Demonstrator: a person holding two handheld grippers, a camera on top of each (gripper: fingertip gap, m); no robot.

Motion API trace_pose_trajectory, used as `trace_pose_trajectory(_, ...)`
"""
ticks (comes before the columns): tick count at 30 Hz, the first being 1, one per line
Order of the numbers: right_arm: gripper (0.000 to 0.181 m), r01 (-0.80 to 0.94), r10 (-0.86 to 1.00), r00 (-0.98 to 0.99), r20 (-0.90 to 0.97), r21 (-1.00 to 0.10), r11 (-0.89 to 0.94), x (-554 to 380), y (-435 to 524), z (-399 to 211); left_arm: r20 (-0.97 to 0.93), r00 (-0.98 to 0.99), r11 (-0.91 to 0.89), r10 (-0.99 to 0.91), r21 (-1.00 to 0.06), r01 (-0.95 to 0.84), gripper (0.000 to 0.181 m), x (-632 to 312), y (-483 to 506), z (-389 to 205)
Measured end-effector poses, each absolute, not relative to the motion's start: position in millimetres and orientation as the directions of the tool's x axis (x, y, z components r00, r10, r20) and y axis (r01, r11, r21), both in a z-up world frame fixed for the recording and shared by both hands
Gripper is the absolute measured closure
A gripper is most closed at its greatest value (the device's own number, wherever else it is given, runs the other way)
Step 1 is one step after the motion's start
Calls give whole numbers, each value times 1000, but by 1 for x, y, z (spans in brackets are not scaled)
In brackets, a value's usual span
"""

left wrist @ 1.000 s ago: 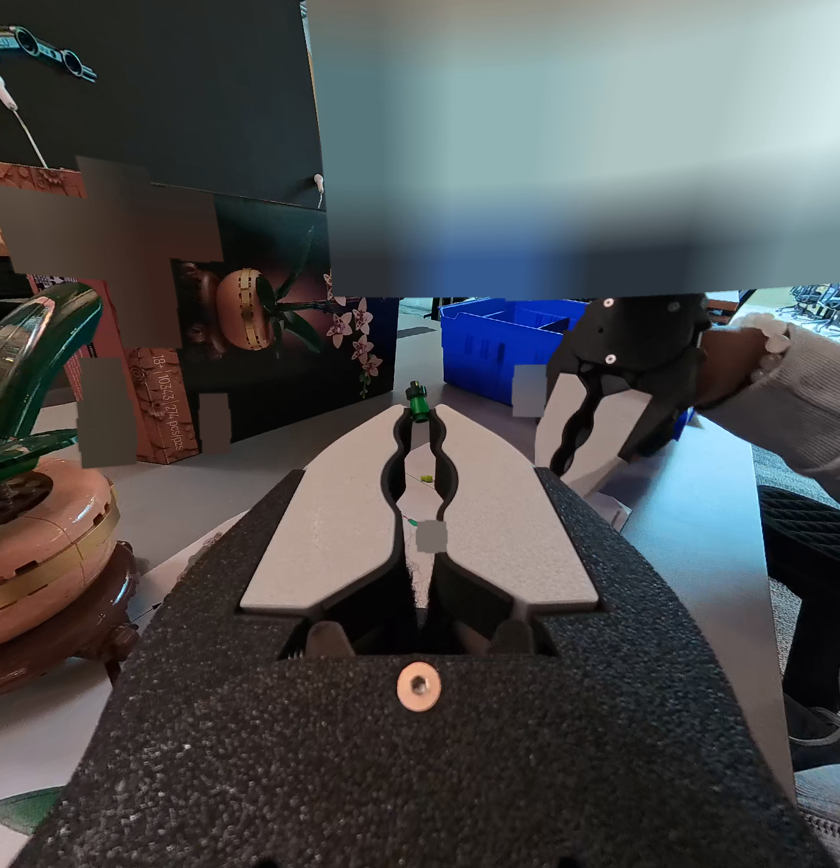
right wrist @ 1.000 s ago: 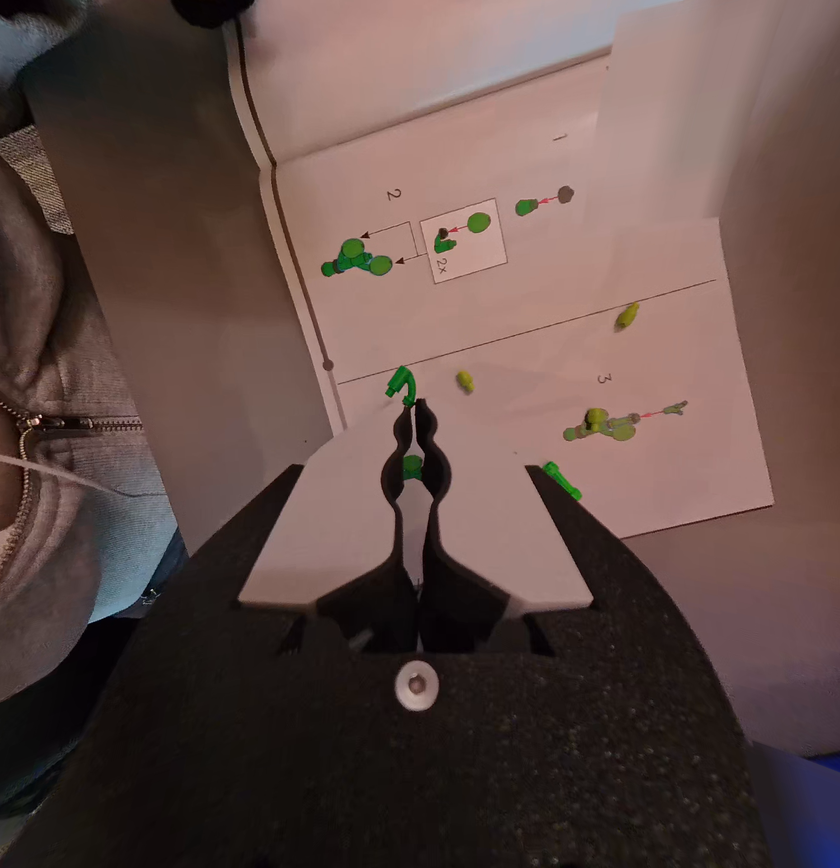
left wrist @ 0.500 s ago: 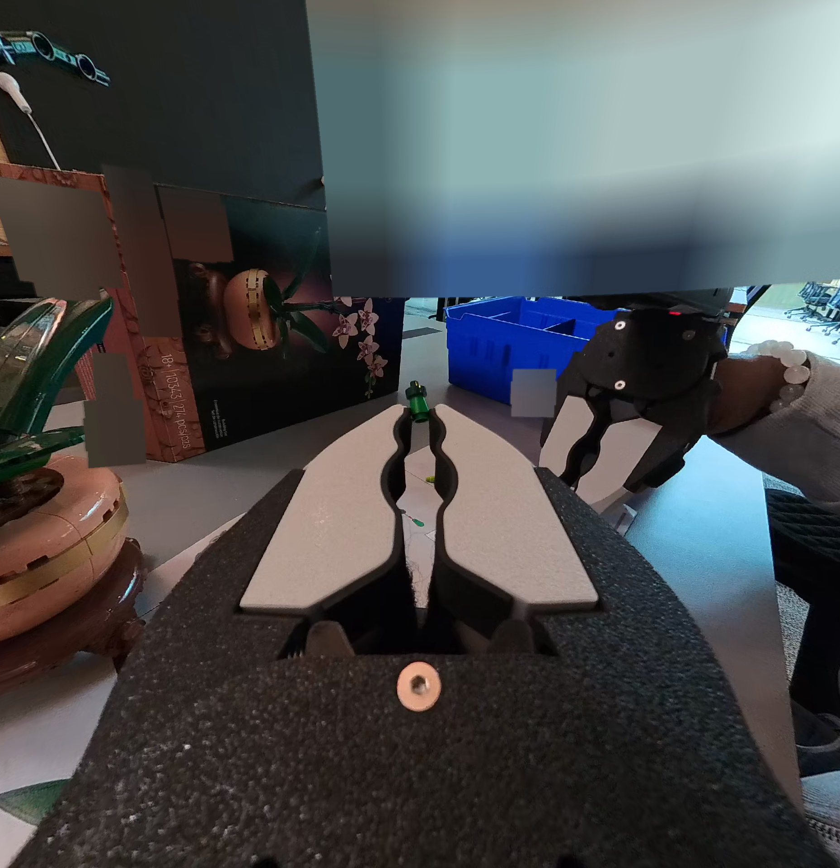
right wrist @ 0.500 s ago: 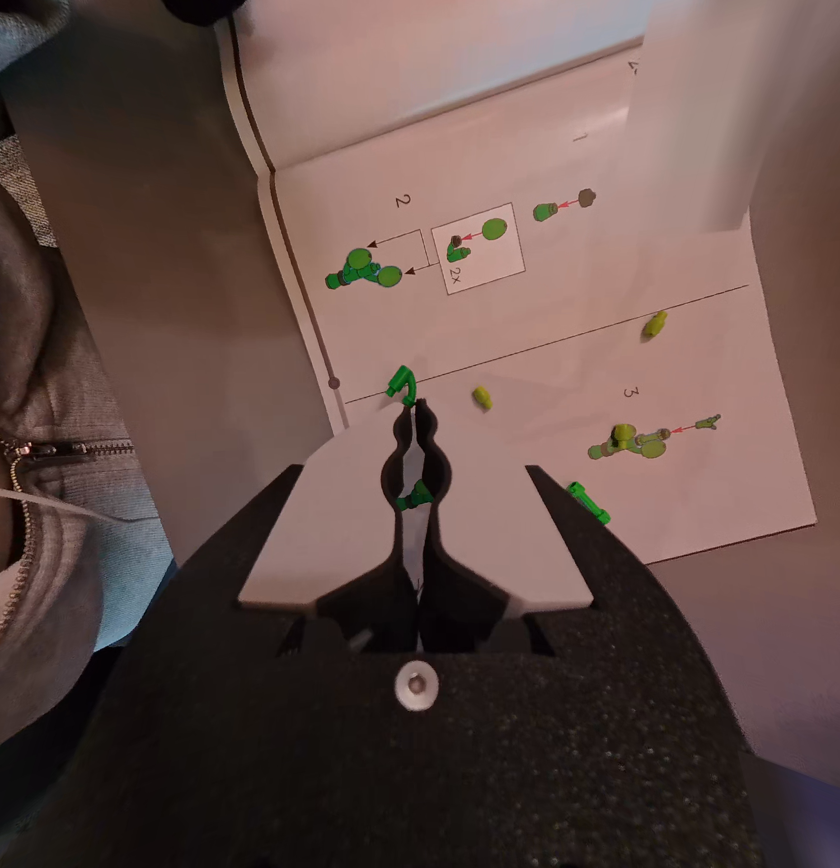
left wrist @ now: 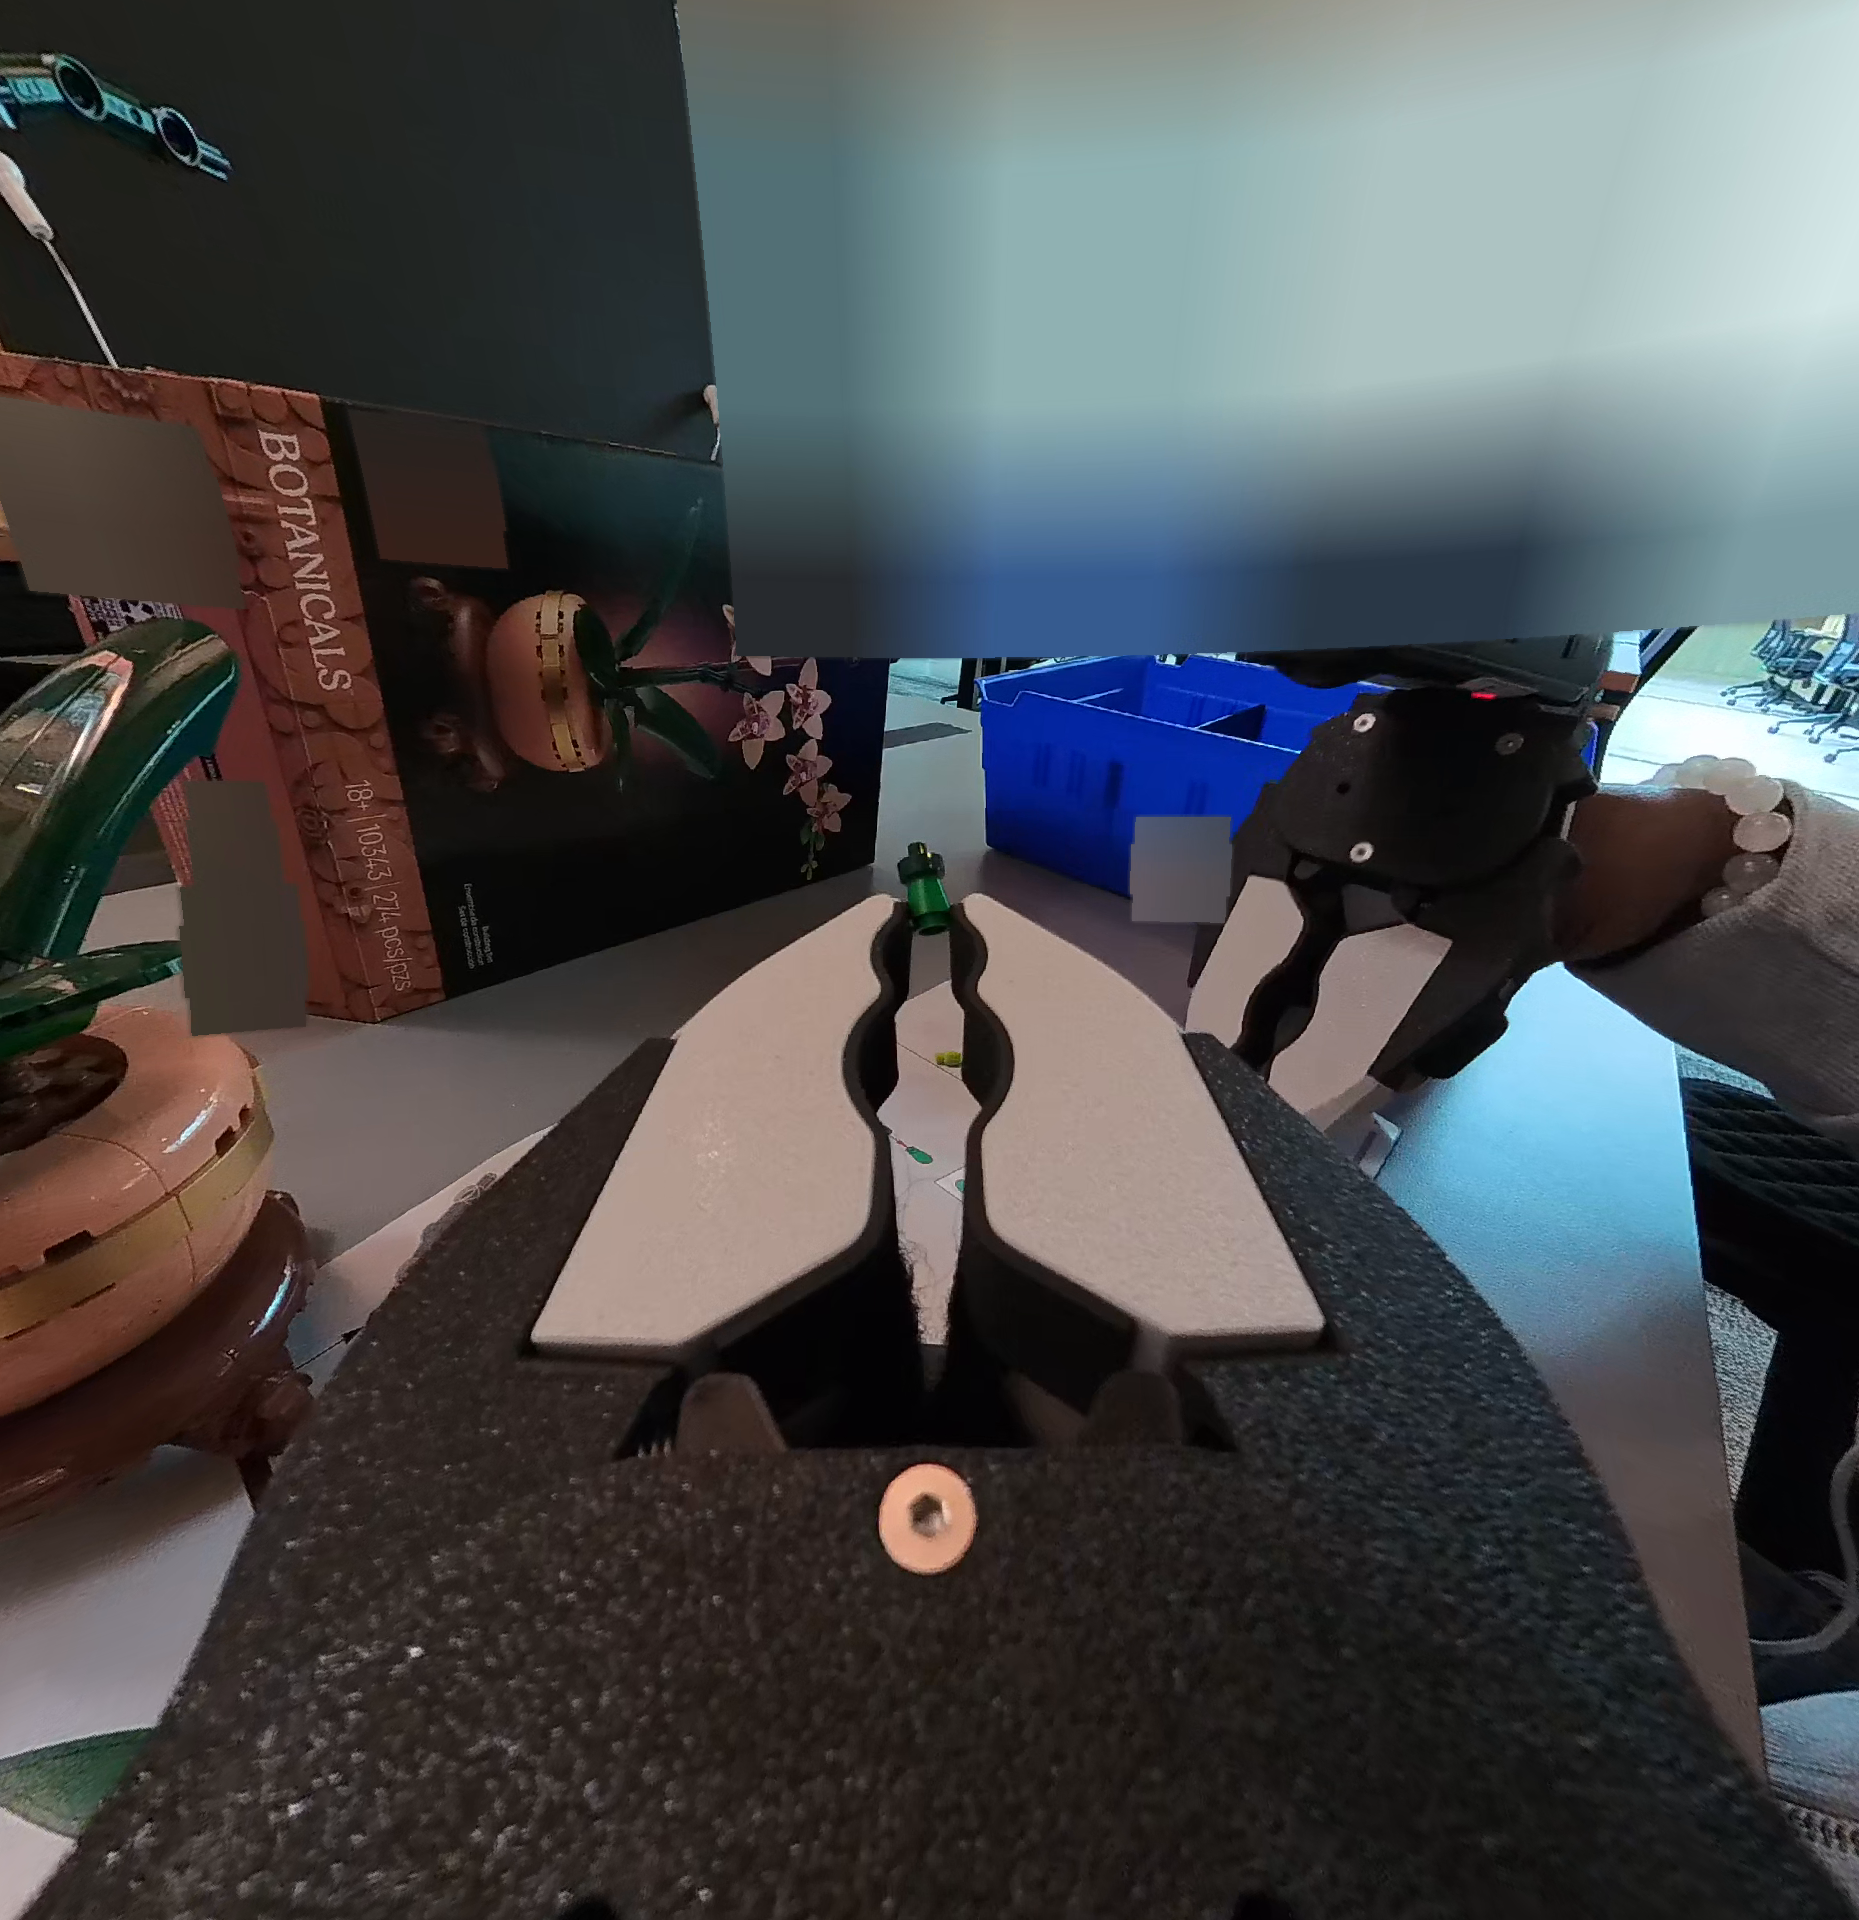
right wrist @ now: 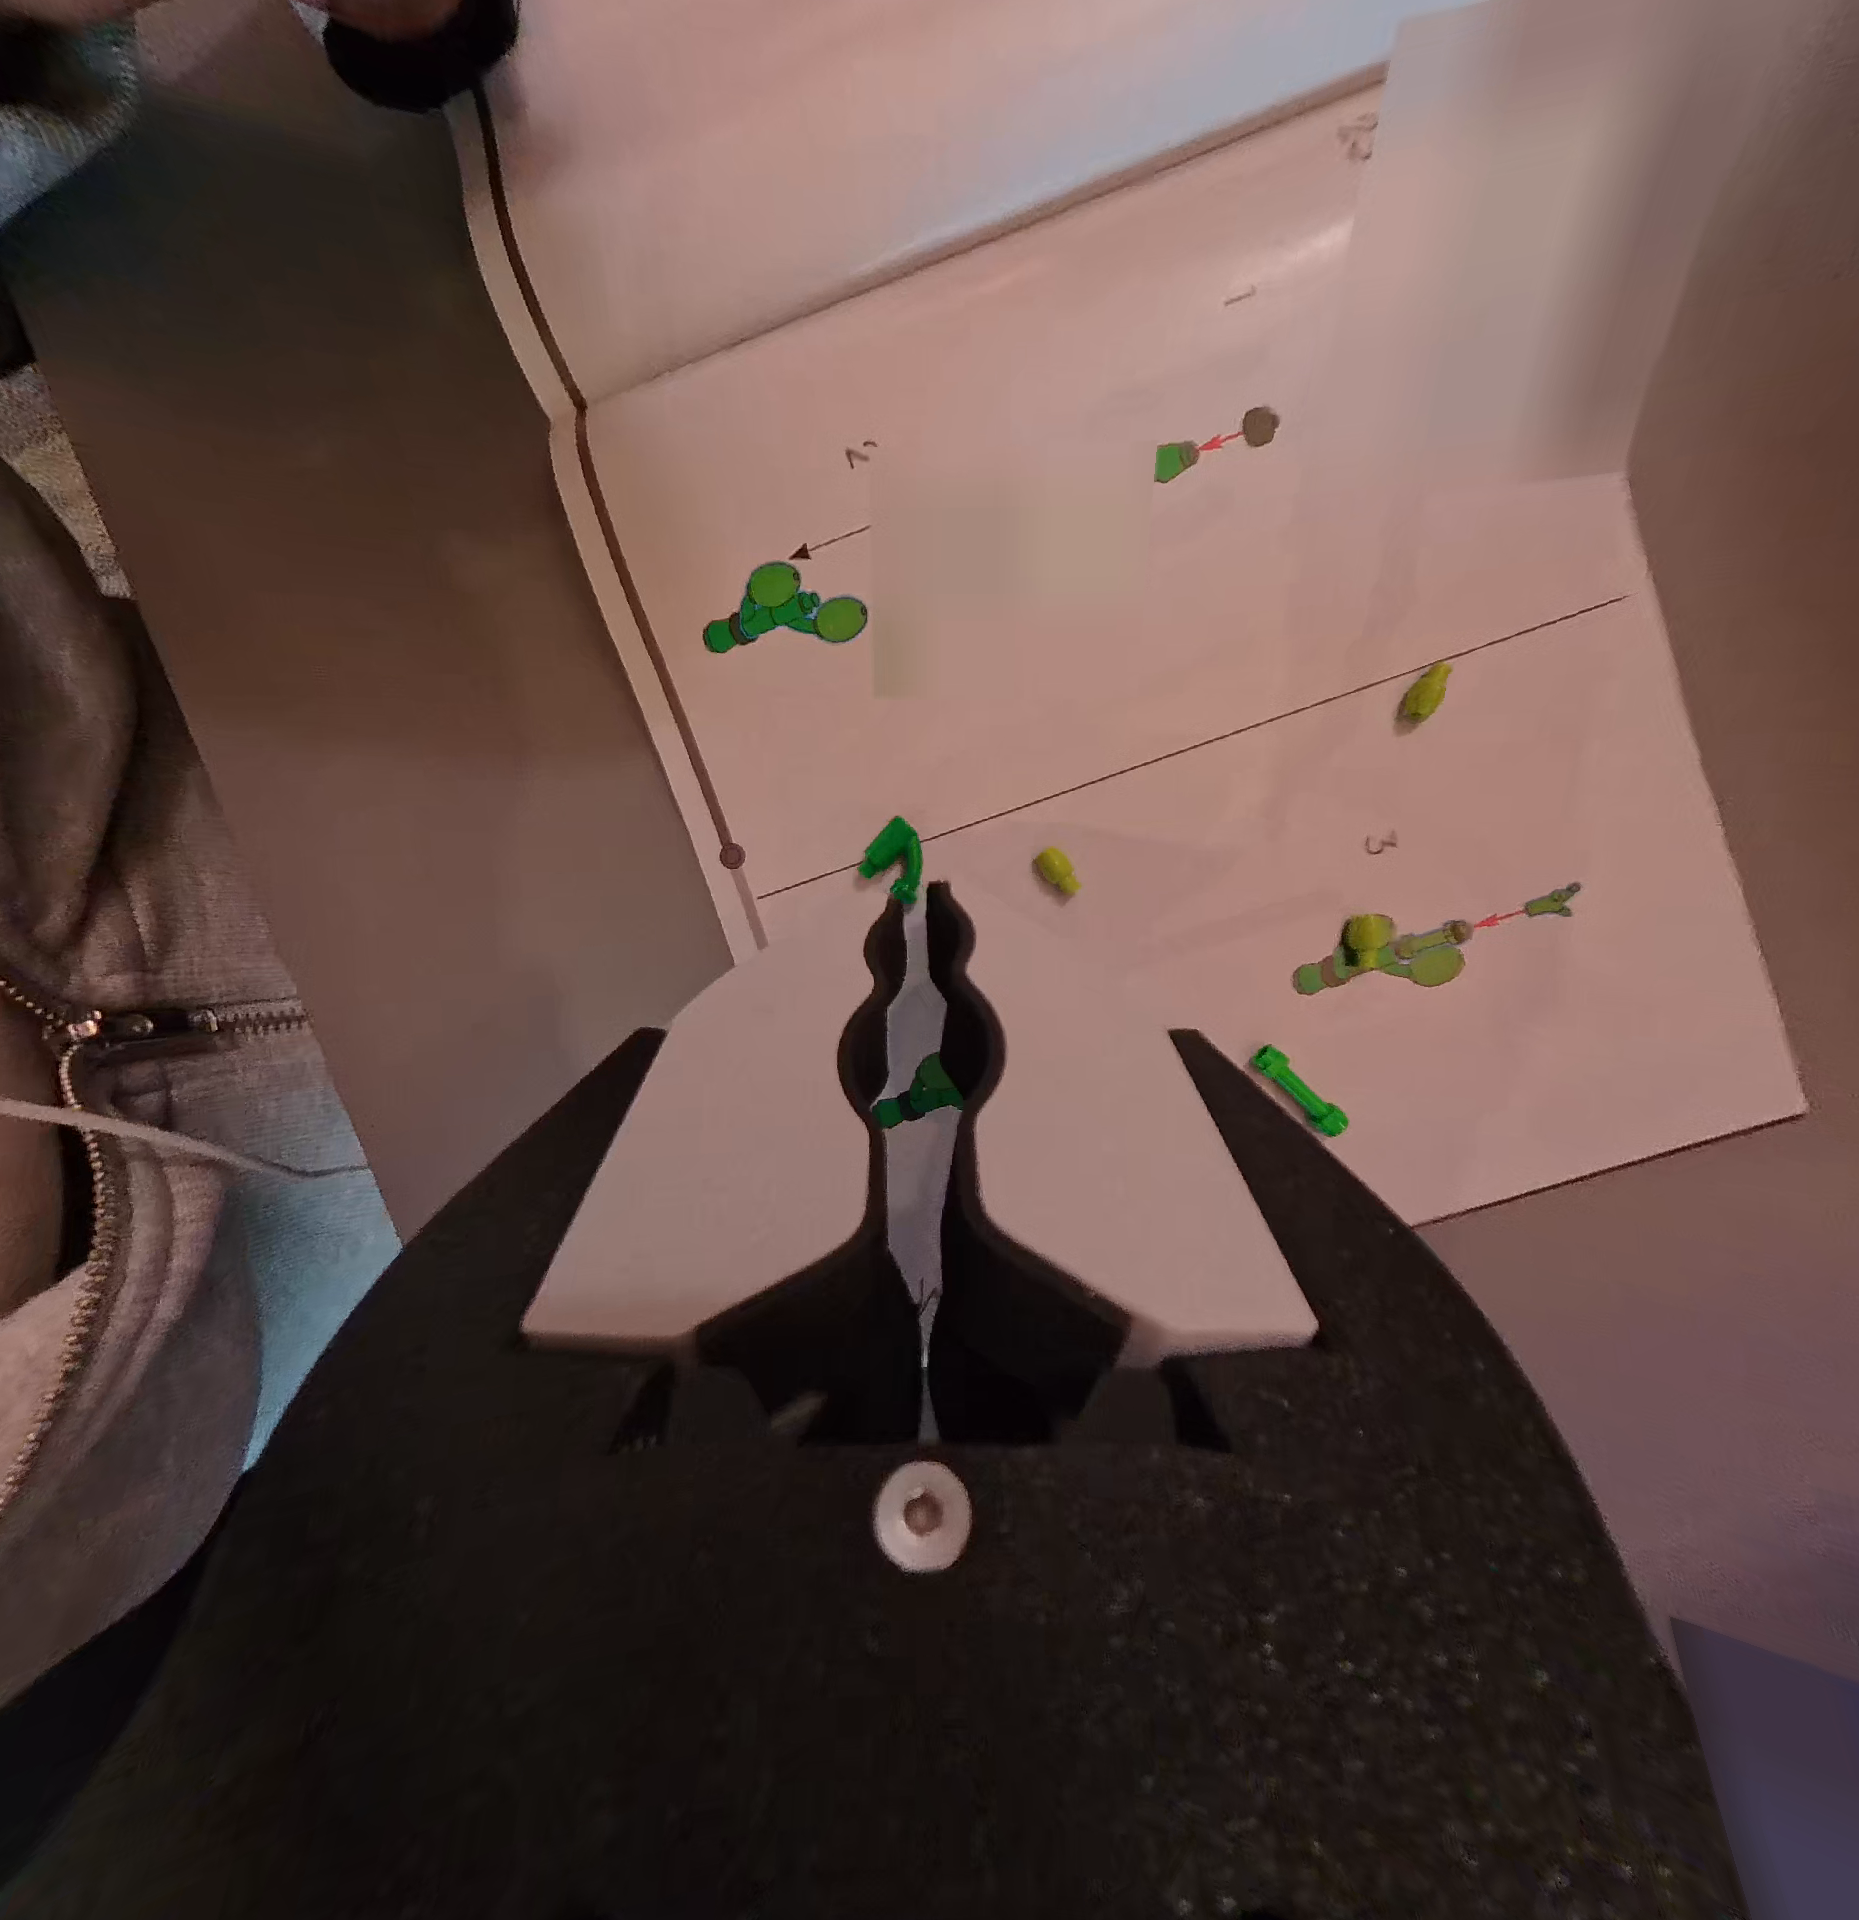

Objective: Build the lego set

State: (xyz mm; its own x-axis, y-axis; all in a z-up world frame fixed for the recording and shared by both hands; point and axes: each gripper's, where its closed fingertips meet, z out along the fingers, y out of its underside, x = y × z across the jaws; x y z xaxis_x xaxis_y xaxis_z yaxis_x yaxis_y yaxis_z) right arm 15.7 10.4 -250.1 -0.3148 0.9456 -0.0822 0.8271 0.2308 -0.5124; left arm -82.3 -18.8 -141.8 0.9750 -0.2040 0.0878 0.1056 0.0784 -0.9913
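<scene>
Between the left gripper's [left wrist: 930, 914] pinching tips, a ribbed green peg [left wrist: 925, 891]; right gripper [right wrist: 917, 906] nearly shut, empty.

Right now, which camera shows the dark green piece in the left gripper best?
The left wrist view: the dark green piece sits pinched at the left gripper tips, in full sight. The right wrist view does not show it.

Left claw [left wrist: 930, 914] held low and nearly level, fingers [left wrist: 759, 1122] drawn close with only a narrow gap, tips pinched together. Right claw [right wrist: 914, 902] pointed steeply downward, fingers [right wrist: 1112, 1164] almost shut, a thin slit between the tips. Seen from the left wrist view, right claw [left wrist: 1231, 1044] tilted down toward the worktop, gripped by a hand [left wrist: 1631, 883] with a beaded wrist and grey sleeve.
</scene>
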Motion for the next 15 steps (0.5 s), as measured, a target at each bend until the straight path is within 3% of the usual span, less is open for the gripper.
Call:
trace_pose_trajectory(4, 173, 726, 964, -266, -14, -661, 190, 8, 18, -210, 87, 975, 78, -204, -991, 105, 175, -82, -19, -142)
trace_pose_trajectory(8, 165, 522, 974, -176, 142, -826, 214, 17, 34, -129, 85, 975, 75, -207, -992, 102, 175, -81, -19, -142)
trace_pose_trajectory(12, 162, 368, 957, -9, 290, -889, 273, 64, 63, -48, 77, 975, 71, -209, -993, 94, 175, -80, -19, -143)
trace_pose_trajectory(15, 161, 354, 933, 92, 348, -887, 296, 109, 87, -17, 66, 976, 61, -207, -995, 81, 175, -80, -17, -145)
